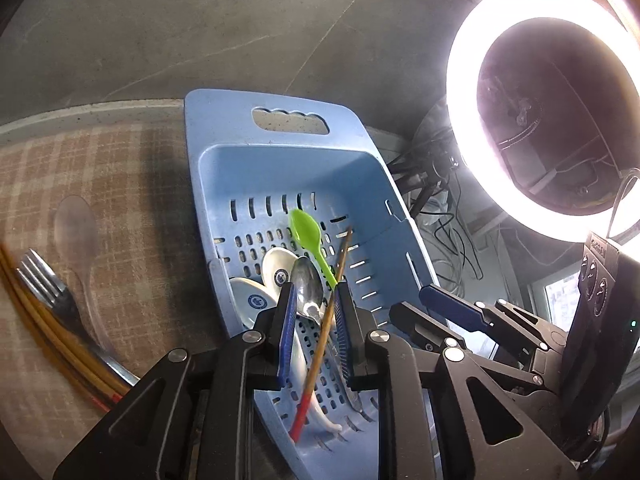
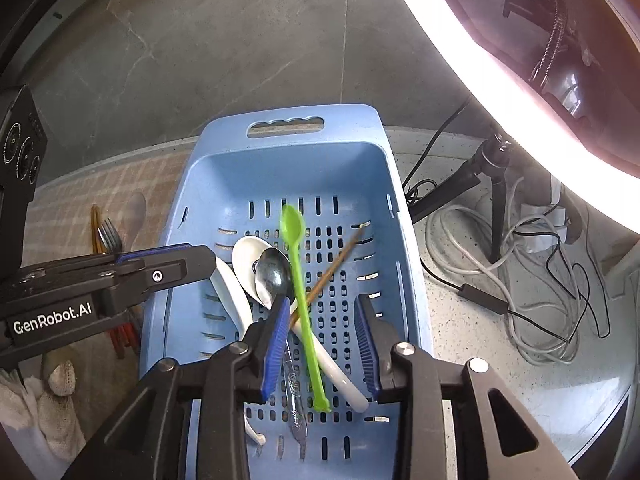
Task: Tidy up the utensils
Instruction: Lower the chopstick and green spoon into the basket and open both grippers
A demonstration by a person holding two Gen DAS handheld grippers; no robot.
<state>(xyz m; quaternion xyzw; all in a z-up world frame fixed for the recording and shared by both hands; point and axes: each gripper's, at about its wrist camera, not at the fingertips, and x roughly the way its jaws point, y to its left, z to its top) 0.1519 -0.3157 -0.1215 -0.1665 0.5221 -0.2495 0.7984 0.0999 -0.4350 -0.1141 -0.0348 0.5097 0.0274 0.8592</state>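
Note:
A blue slotted basket [image 1: 280, 168] [image 2: 296, 168] holds a green plastic spoon [image 1: 306, 232] [image 2: 294, 220], a metal spoon [image 1: 306, 280] [image 2: 274, 270], two white ceramic spoons [image 1: 276, 268] [image 2: 244, 256] and a red-tipped chopstick [image 1: 320, 344] [image 2: 336, 264]. My left gripper [image 1: 316, 292] hangs over the basket, open, and the chopstick runs between its pads untouched. My right gripper [image 2: 323, 300] is open above the green spoon's handle. On the checked cloth to the left lie a fork [image 1: 44, 280] [image 2: 110, 234], a clear spoon [image 1: 76, 232] and yellow chopsticks [image 1: 52, 340].
A bright ring light [image 1: 460, 80] on a tripod [image 2: 496, 184] stands right of the basket, with tangled cables [image 2: 520, 280] on the speckled counter. A white knitted cloth [image 2: 48, 392] lies at the lower left. A clear plastic utensil [image 2: 294, 400] also rests in the basket.

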